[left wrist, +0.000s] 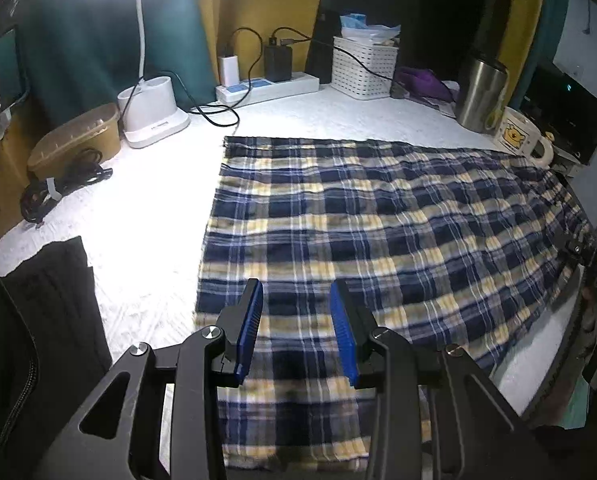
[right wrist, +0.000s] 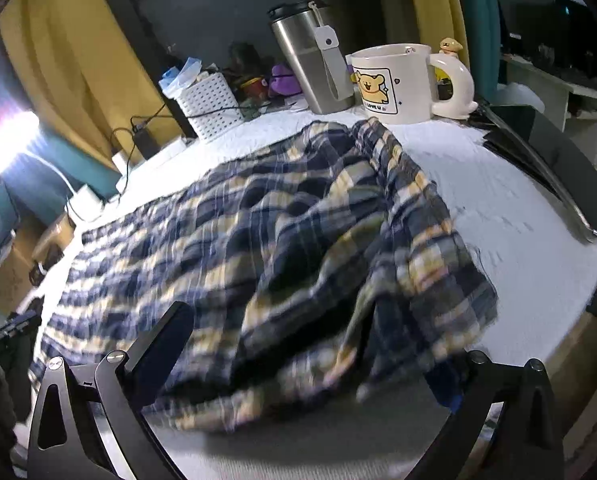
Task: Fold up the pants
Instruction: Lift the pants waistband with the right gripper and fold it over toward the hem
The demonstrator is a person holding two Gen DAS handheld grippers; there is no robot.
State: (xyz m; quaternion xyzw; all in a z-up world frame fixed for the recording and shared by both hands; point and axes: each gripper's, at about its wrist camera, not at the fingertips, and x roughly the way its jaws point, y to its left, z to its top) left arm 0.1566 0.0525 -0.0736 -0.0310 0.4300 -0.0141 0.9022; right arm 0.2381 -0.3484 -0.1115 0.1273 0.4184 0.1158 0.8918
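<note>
Pants [left wrist: 378, 216] lie spread on table [left wrist: 146, 200], far edge just beside mug [right wrist: 394, 84]. Your left gripper [left wrist: 296, 328] spread, empty, over near hem. Right gripper [right wrist: 298, 356] wide apart, rumpled waist end between fingers, unpinched. Folding barely begun; all folds left.

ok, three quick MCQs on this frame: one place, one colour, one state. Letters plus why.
1. The bear mug stands:
A) on the pants
B) beside the steel tumbler
C) inside the white basket

2. The left claw pads are:
A) blue
B) red
C) white

3. The left claw is:
A) shut on the plaid pants
B) open above the pants
C) shut on a cable

Answers:
1 B, mug and tumbler stand side by side at the pants' far edge.
2 A, both pads show blue.
3 B, plaid shows through the gap between the pads.
</note>
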